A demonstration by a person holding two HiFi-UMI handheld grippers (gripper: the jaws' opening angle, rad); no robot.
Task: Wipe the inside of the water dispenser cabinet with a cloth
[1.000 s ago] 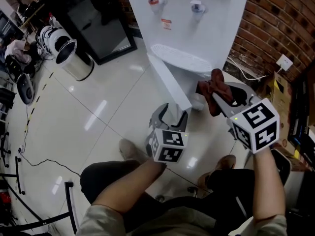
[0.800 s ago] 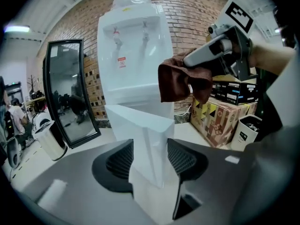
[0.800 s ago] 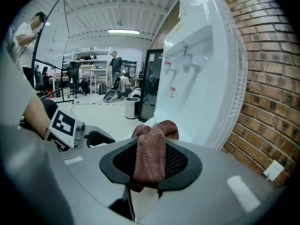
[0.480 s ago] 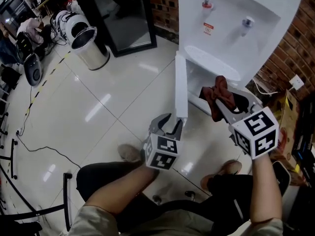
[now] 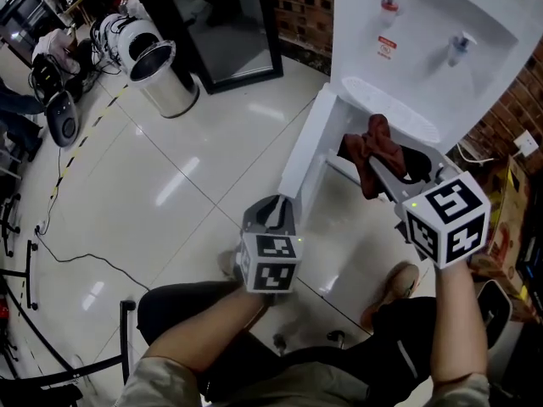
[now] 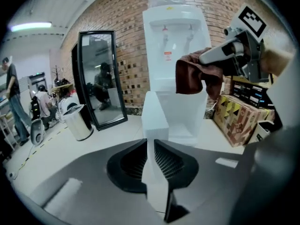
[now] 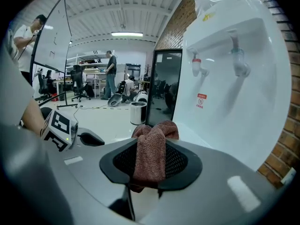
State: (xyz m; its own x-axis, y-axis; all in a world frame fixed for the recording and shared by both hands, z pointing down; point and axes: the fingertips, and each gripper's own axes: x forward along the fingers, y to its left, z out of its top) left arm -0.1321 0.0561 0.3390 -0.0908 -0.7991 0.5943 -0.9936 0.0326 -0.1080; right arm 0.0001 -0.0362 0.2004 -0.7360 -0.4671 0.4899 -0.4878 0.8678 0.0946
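Note:
The white water dispenser (image 5: pixel 424 49) stands against a brick wall, its lower cabinet door (image 5: pixel 310 155) swung open to the left. My left gripper (image 5: pixel 276 213) is at the door's free edge. Its jaws are closing, and the door's white edge (image 6: pixel 154 121) fills the gap between the pads. My right gripper (image 5: pixel 386 181) is shut on a reddish-brown cloth (image 5: pixel 373 151), held in front of the dark cabinet opening (image 5: pixel 411 161). In the right gripper view the cloth (image 7: pixel 150 153) bulges out between the jaws, with the dispenser's taps (image 7: pixel 234 60) up to the right.
A steel bin (image 5: pixel 161 79) and a black-framed mirror (image 5: pixel 221 24) stand to the left on the glossy tile floor. Cardboard boxes (image 5: pixel 509 219) sit right of the dispenser below a wall socket (image 5: pixel 526 142). A cable (image 5: pixel 76 257) trails across the floor. People stand far back.
My left gripper went from open to closed down on the door's edge, and the door swung wider to the left. The right gripper with the cloth came closer to the cabinet opening.

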